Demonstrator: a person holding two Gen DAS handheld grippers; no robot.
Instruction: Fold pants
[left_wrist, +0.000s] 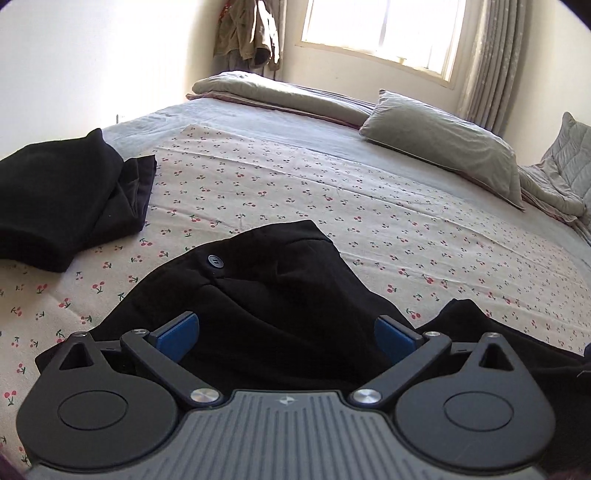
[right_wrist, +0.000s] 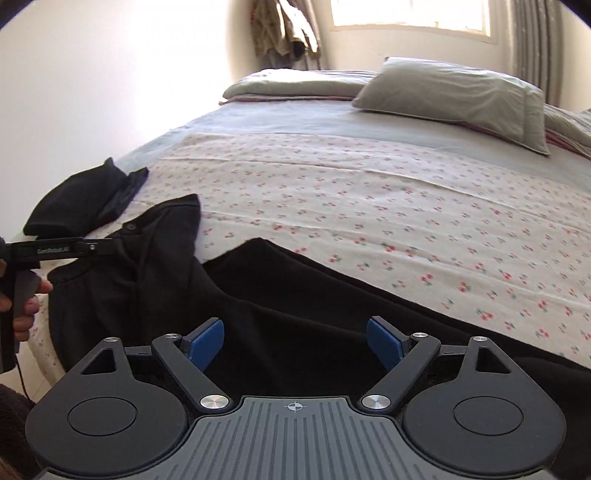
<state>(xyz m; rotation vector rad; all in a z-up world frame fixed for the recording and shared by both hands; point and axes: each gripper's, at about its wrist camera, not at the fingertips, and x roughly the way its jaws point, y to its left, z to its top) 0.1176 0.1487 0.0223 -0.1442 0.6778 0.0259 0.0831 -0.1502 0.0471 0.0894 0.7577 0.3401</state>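
Observation:
Black pants lie crumpled on the cherry-print sheet at the bed's near edge, waistband button facing up. My left gripper is open, its blue pads spread over the waist fabric. In the right wrist view the pants stretch from the waist at left to the legs at right. My right gripper is open above the leg fabric. The left gripper shows there at the left, at the waistband.
A folded black garment lies on the sheet at the left; it also shows in the right wrist view. Grey pillows and a folded grey quilt sit at the far side. A window and curtain stand behind.

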